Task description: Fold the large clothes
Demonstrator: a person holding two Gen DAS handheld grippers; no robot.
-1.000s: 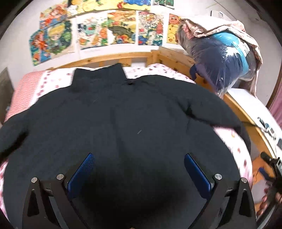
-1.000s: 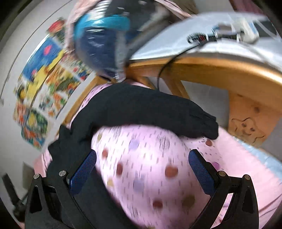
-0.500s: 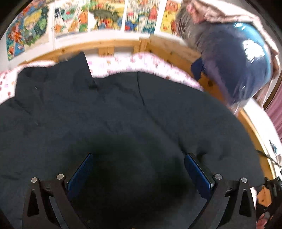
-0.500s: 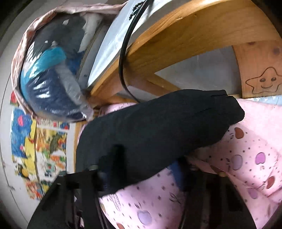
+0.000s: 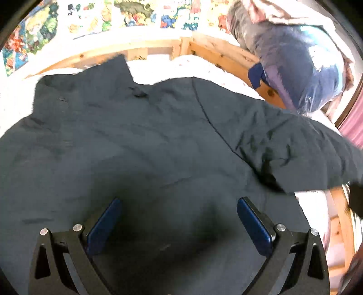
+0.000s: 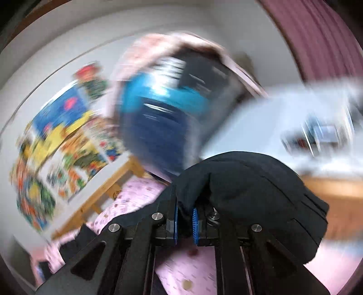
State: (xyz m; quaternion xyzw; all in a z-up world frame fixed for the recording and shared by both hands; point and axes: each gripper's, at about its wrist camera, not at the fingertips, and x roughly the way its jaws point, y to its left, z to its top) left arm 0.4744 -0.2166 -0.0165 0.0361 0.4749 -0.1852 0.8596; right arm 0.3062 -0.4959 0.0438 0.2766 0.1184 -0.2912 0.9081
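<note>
A large black sweater (image 5: 136,147) lies spread flat on a bed with a pink dotted sheet (image 5: 197,68). My left gripper (image 5: 177,217) hovers low over the sweater's body, open, its blue pads (image 5: 254,224) wide apart with nothing between them. The sweater's right sleeve (image 5: 295,145) is lifted off the bed at the right. In the blurred right wrist view my right gripper (image 6: 185,223) is shut on that black sleeve (image 6: 249,192), whose cuff end droops over the gripper's right side.
A wooden bed frame (image 5: 217,52) runs along the far and right sides. A plastic bag of blue clothes (image 5: 301,61) sits beyond the right rail, under pinkish cloth. Colourful posters (image 5: 127,13) cover the wall. A white desk (image 6: 283,122) stands right of the bed.
My right gripper has closed on the sleeve and raised it off the bed, swinging upward. The left gripper has moved closer over the sweater and stays open.
</note>
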